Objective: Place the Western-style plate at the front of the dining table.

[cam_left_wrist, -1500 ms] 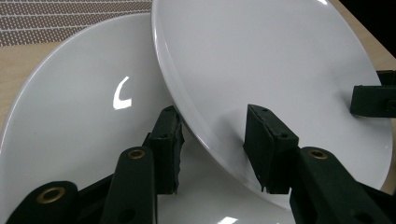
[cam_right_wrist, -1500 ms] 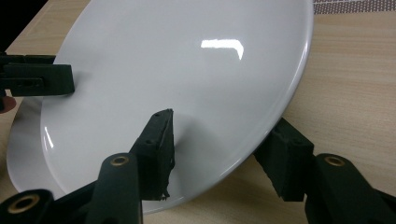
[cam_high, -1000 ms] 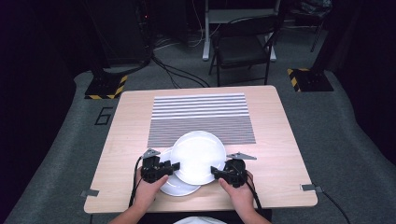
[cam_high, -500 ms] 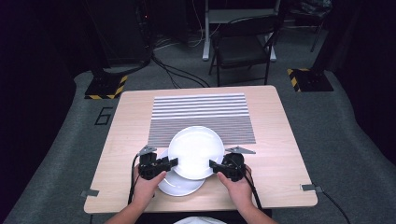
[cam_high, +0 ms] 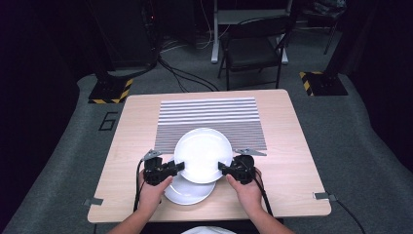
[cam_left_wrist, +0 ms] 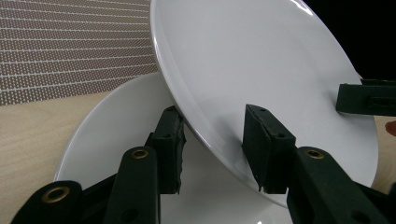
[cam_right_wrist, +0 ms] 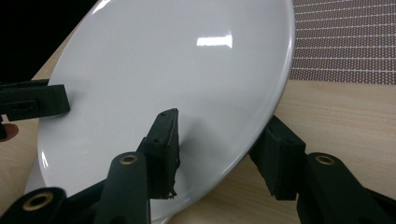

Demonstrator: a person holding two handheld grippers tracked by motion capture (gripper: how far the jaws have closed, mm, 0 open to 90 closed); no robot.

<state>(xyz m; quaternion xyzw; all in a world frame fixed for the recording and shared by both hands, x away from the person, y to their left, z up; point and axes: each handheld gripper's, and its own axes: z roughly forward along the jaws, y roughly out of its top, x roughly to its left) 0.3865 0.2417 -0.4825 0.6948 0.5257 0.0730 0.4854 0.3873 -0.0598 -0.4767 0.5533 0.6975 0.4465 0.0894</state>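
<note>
Both grippers hold one white plate (cam_high: pixel 203 155) by opposite rims, lifted and tilted above a second white plate (cam_high: pixel 187 191) that lies near the table's front edge. My left gripper (cam_high: pixel 179 166) is shut on the raised plate's left rim; in the left gripper view its jaws (cam_left_wrist: pixel 217 140) straddle the plate (cam_left_wrist: pixel 261 60), with the lower plate (cam_left_wrist: pixel 116 121) beneath. My right gripper (cam_high: pixel 223 168) is shut on the right rim, one jaw over and one under the plate (cam_right_wrist: pixel 163 79) in the right gripper view (cam_right_wrist: pixel 219 144).
A grey striped placemat (cam_high: pixel 209 114) covers the far middle of the wooden table (cam_high: pixel 292 146), just beyond the plates. Behind the table stand a folding chair (cam_high: pixel 253 48) and two stand bases with hazard stripes (cam_high: pixel 109 90), (cam_high: pixel 324 83).
Both grippers have carried the upper plate a little up and away from the person, toward the placemat. The lower plate has stayed in place.
</note>
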